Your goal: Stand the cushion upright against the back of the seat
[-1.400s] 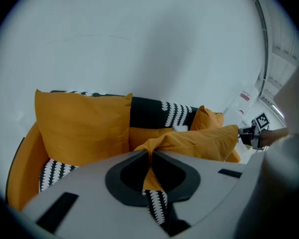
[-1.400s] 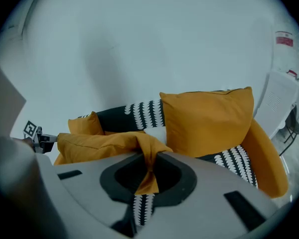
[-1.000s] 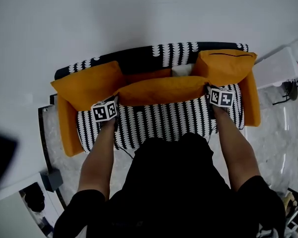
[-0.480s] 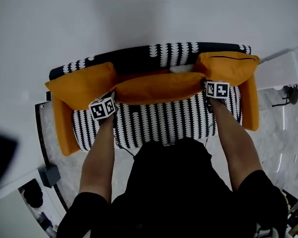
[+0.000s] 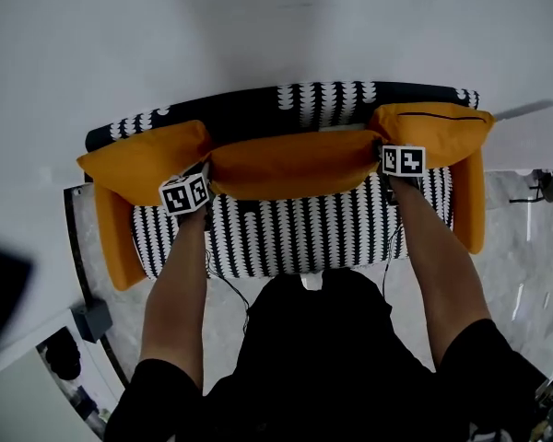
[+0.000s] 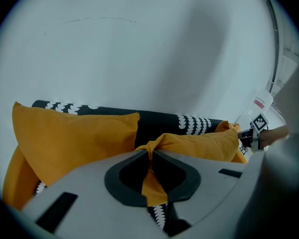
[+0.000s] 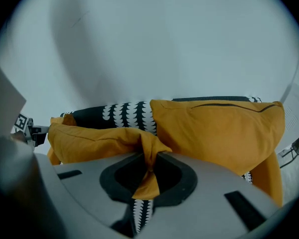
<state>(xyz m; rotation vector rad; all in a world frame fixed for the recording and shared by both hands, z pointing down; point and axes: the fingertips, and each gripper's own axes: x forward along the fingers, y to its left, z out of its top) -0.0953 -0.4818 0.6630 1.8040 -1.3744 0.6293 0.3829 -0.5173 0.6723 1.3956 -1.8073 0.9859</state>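
Black-and-white patterned fabric sofa (image 5: 295, 233) with orange arms. Two plump orange side cushions lean on its backrest, one at the left end (image 5: 143, 159) and one at the right end (image 5: 433, 129). A long orange middle cushion (image 5: 290, 162) stretches between them in front of the backrest. The left gripper (image 6: 150, 164) is clamped on its left corner and the right gripper (image 7: 149, 171) on its right corner.

Seen from above, the jaws of the left gripper (image 5: 201, 178) and the right gripper (image 5: 383, 153) are hidden under the grippers themselves. The cushion (image 5: 293, 164) between them hides the low part of the sofa back (image 5: 323, 99). Behind the grippers, the person's body (image 5: 332, 339) covers the front of the seat (image 5: 295, 233). Past the right gripper, a white box (image 5: 535, 132) is cut off by the edge. Far out past the left gripper there is a dark blur (image 5: 0, 297). I cannot tell what it is.
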